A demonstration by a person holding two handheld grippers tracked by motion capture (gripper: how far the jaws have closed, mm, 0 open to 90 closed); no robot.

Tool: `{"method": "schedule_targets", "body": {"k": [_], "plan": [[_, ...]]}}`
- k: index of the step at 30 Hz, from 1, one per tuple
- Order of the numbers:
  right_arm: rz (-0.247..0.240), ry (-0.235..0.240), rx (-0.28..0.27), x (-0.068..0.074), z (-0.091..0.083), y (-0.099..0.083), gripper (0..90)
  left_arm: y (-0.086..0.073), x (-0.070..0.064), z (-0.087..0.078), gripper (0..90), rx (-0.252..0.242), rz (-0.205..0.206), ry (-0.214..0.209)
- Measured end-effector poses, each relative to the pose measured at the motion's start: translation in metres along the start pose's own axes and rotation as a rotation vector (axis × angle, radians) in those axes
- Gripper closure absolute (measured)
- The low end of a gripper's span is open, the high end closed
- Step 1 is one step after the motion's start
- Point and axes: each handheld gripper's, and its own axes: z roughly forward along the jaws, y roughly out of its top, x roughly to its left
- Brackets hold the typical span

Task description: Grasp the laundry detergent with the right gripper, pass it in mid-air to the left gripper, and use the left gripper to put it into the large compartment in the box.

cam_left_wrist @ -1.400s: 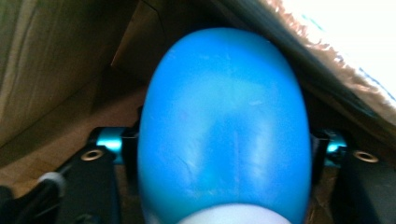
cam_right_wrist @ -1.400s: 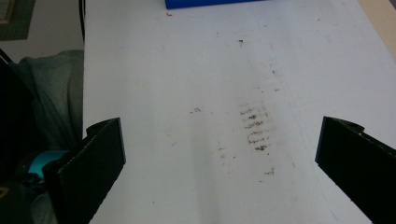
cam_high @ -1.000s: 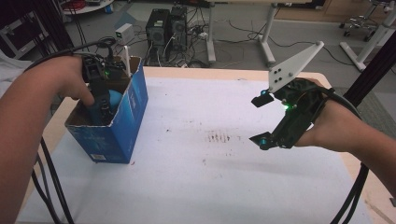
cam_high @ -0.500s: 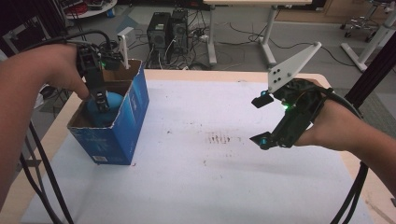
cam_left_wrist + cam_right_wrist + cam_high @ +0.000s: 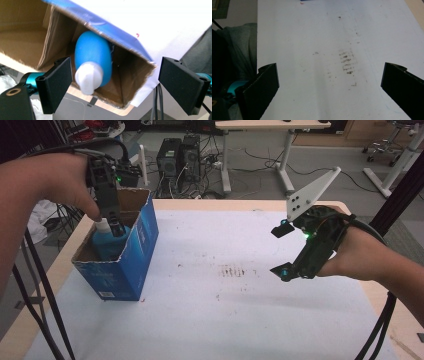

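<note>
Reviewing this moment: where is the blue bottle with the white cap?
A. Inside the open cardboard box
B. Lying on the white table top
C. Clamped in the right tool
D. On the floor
A: the blue bottle sits inside the cardboard box, with the left tool open above it and apart from it.

left claw over blue bottle in box; right claw spread wide above table

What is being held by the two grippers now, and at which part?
Nothing is held. The left gripper is open above the blue bottle in the box; the right gripper is open.
</note>
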Motion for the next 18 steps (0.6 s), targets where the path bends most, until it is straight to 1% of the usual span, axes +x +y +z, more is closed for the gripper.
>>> {"method": "schedule_targets", "body": {"k": [5, 7, 9, 10, 12, 13, 14, 18], "plan": [[0.001, -0.003, 0.019, -0.003, -0.004, -0.001, 0.6, 0.015, -0.013, -0.006, 10.5, -0.012, 0.06, -0.011], [0.001, -0.005, 0.031, -0.005, -0.006, -0.001, 0.7, 0.021, -0.018, -0.007, 8.2, -0.016, 0.087, -0.014], [0.0, -0.003, 0.047, -0.006, -0.008, -0.002, 0.6, 0.027, -0.023, -0.007, 7.5, -0.024, 0.113, -0.031], [0.001, -0.004, 0.055, -0.007, -0.009, -0.002, 0.6, 0.03, -0.026, -0.006, 6.6, -0.029, 0.125, -0.03], [-0.008, -0.004, 0.083, -0.009, -0.011, -0.002, 0.6, 0.036, -0.032, -0.005, 4.9, -0.025, 0.162, -0.043], [-0.018, -0.004, 0.093, -0.01, -0.011, -0.002, 0.6, 0.038, -0.034, -0.004, 4.8, -0.034, 0.171, -0.04], [-0.022, -0.003, 0.111, -0.01, -0.011, -0.002, 0.6, 0.041, -0.037, -0.005, 1.6, -0.037, 0.185, -0.032], [-0.031, -0.01, 0.179, -0.012, -0.012, -0.004, 0.6, 0.052, -0.046, -0.003, 1.6, -0.058, 0.228, -0.04]]}}
